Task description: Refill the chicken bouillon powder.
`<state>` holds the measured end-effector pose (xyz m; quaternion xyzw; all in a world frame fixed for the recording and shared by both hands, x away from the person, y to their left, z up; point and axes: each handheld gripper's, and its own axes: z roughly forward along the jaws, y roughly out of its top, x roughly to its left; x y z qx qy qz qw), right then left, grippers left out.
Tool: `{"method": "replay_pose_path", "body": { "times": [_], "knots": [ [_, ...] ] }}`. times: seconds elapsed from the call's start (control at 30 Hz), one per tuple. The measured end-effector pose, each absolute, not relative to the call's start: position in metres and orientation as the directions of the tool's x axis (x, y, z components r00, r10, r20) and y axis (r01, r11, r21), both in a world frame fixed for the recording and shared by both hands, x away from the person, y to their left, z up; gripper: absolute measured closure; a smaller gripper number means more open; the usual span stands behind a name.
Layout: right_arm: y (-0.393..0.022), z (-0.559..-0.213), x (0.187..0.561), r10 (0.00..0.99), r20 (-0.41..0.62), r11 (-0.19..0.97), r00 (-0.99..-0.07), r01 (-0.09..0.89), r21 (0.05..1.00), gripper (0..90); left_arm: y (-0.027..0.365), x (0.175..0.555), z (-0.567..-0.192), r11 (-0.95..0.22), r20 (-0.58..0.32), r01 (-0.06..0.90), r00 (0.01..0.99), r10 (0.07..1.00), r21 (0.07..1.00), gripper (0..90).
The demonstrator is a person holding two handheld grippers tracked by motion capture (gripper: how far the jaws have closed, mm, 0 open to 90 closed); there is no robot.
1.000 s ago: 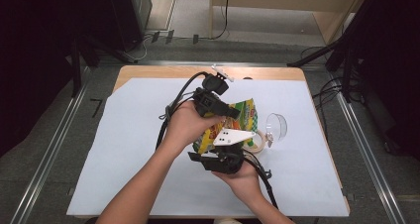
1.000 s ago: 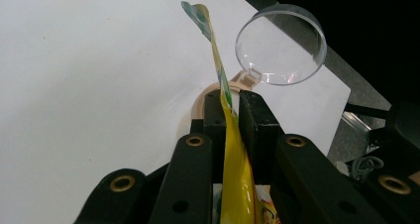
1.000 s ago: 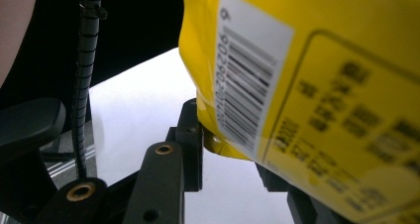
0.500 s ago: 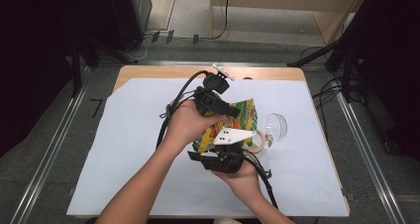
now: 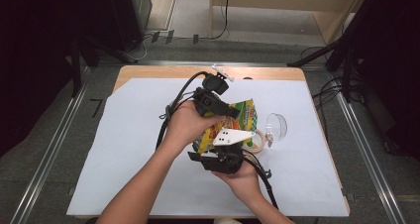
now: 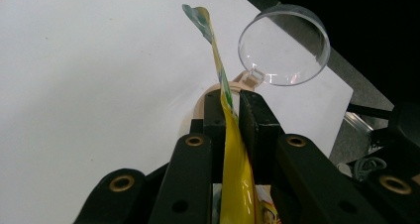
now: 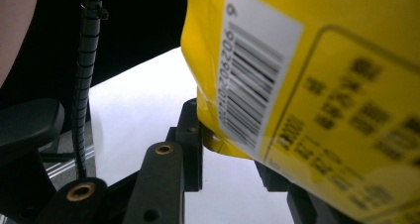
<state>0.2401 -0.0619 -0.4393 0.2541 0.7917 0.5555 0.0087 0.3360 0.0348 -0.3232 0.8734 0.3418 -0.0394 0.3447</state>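
Note:
A yellow snack bag (image 5: 246, 113) hangs above the middle of the table between both hands. My left gripper (image 5: 225, 110) comes in from above and is shut on the bag's thin sealed edge (image 6: 225, 85), with both jaws pressed flat against it (image 6: 230, 102). From below, my right gripper (image 5: 225, 144), with its white three-cornered plate on top, is closed on the bag's lower corner. In the right gripper view the barcode side of the bag (image 7: 307, 85) sits between the jaws (image 7: 230, 149); the left jaw touches it and the bag partly hides the right jaw.
A small beige jar (image 5: 256, 141) with a clear round hinged lid (image 5: 276, 126) standing open sits just right of the bag; the lid (image 6: 283, 45) lies beyond the left gripper's jaws. A white sheet (image 5: 129, 149) covers the wooden table (image 5: 163, 71). Cables trail from both grippers.

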Motion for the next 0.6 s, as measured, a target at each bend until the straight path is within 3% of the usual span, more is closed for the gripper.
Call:
{"method": "replay_pose_path", "body": {
  "times": [0.6],
  "knots": [
    [-0.0626, -0.4387, 0.2403, 0.413, 0.269, 0.256, -0.87, 0.394, 0.883, 69.5, 0.0344, 0.3371, -0.3236, -0.528, -0.308, 0.627, 0.762, 0.57, 0.573, 82.6]
  ]
}}
